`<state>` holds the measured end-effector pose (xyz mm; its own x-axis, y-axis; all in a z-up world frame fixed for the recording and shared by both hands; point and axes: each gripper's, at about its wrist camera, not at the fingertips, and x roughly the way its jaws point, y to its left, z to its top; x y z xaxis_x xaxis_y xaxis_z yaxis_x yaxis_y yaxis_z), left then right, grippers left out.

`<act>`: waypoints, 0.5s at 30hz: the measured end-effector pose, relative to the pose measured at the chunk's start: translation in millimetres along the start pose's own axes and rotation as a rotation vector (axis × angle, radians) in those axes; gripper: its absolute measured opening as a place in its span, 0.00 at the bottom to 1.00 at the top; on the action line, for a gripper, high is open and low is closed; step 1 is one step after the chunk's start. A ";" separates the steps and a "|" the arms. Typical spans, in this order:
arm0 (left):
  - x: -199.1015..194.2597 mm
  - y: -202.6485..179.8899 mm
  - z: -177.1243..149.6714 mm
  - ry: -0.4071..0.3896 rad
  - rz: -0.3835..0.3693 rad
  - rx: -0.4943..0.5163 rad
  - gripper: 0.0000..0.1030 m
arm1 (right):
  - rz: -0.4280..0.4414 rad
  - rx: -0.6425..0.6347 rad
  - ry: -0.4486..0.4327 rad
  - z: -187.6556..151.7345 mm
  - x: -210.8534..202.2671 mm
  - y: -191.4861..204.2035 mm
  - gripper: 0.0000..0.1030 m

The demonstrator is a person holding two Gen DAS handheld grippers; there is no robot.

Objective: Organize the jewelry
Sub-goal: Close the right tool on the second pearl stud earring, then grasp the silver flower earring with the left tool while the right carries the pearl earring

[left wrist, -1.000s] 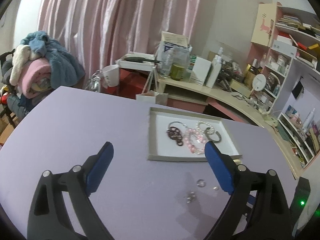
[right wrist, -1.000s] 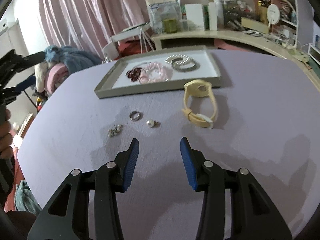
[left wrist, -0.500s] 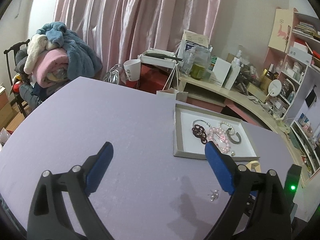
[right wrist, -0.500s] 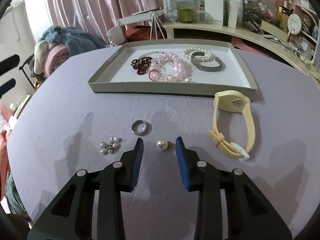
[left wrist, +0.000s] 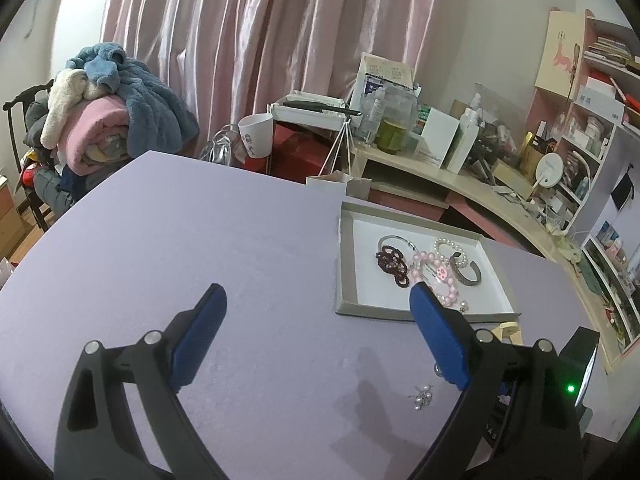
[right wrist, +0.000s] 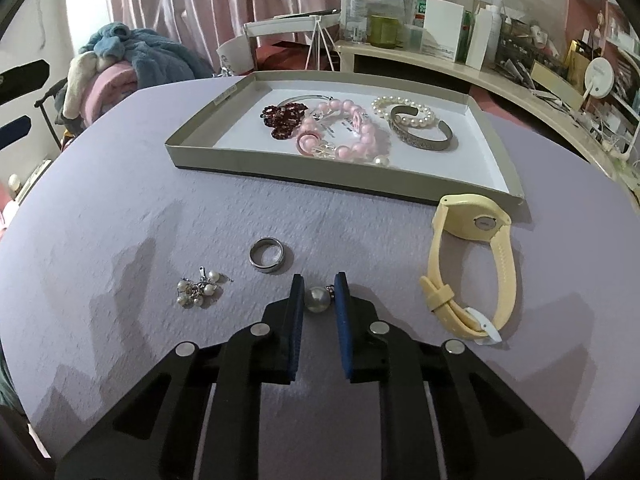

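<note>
while the left gripper is hovering wide open, the right gripper is reaching low, jaws narrowed around one pearl earring, seemingly touching; one ring is lying nearby.

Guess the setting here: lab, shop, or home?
Likely a home bedroom: pink curtains, laundry heaped on a chair, a cluttered desk with shelves beside the purple table.

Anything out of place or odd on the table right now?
Nothing damaged. Four pieces lie loose on the purple table outside the grey tray: a silver ring, a pearl cluster earring, a yellow watch and a single pearl earring between the right gripper pads.
</note>
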<state>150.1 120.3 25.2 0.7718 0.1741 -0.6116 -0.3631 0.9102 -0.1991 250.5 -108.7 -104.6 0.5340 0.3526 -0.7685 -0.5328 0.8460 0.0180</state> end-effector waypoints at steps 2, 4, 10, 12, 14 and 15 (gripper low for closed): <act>2.6 -0.9 -1.0 0.007 -0.006 0.003 0.90 | 0.008 0.006 0.001 0.2 -0.6 -1.9 0.15; 5.9 -1.9 -3.2 0.019 -0.019 0.008 0.90 | 0.026 0.016 -0.012 -0.7 -5.8 -4.8 0.15; 21.1 -14.8 -18.3 0.083 -0.087 0.056 0.90 | 0.065 0.073 -0.101 4.8 -37.6 -19.0 0.15; 27.1 -24.5 -27.9 0.109 -0.115 0.092 0.90 | 0.067 0.111 -0.142 9.1 -51.4 -28.5 0.15; 35.2 -40.0 -39.7 0.145 -0.147 0.150 0.90 | 0.064 0.144 -0.174 13.6 -61.1 -37.2 0.15; 38.3 -45.9 -44.1 0.156 -0.156 0.172 0.90 | 0.060 0.163 -0.192 16.6 -66.1 -42.5 0.15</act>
<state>173.3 68.6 -22.9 0.7170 -0.0210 -0.6968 -0.1419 0.9742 -0.1754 248.8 -161.3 -43.9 0.6274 0.4606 -0.6279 -0.4628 0.8690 0.1752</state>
